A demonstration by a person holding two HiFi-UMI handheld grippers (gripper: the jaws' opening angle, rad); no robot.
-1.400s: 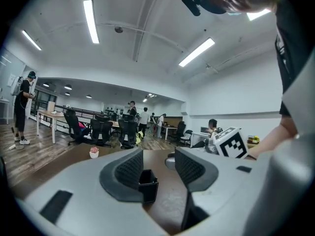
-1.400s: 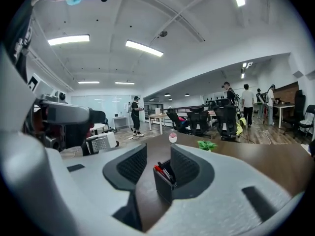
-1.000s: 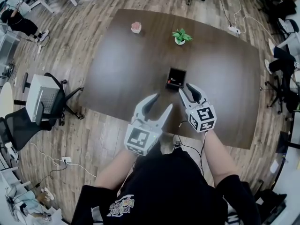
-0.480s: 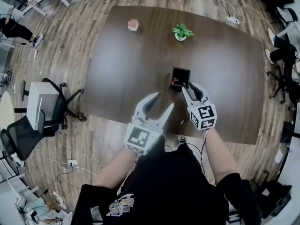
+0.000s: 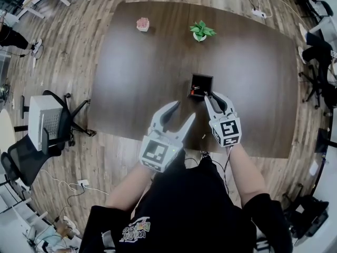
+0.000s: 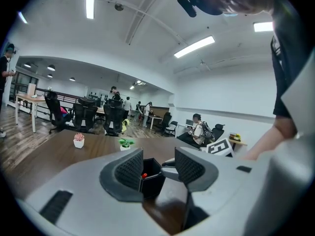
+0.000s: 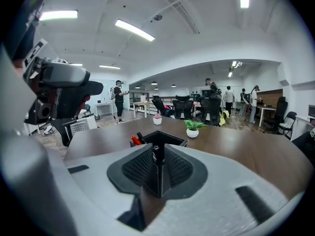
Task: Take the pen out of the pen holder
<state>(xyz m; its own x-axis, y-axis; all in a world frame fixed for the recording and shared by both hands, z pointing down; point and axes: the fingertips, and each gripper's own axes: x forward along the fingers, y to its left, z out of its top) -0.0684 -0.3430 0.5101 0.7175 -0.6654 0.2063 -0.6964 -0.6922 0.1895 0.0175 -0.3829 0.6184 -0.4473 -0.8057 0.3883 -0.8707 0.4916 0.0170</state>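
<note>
The black square pen holder (image 5: 202, 77) stands on the dark wooden table (image 5: 137, 78), with a red pen (image 5: 196, 90) in it. My right gripper (image 5: 211, 95) is at the holder's near right corner. In the right gripper view its jaws have just been closing, and the pads (image 7: 140, 167) now sit against a slim black pen (image 7: 158, 156) standing up from the holder (image 7: 172, 140); the red pen (image 7: 135, 140) leans at the left. My left gripper (image 5: 183, 112) hangs open and empty, short of the holder (image 6: 152, 183), which shows between its fingers with a red tip (image 6: 144, 175) inside.
A small green plant (image 5: 201, 30) and a pink potted plant (image 5: 142, 23) stand at the table's far side. Office chairs (image 5: 50, 120) are on the floor to the left. The table's near edge runs just under both grippers.
The right gripper's jaws have narrowed and its tips have come down to the holder's near corner. The left gripper has edged slightly toward the holder, still open.
</note>
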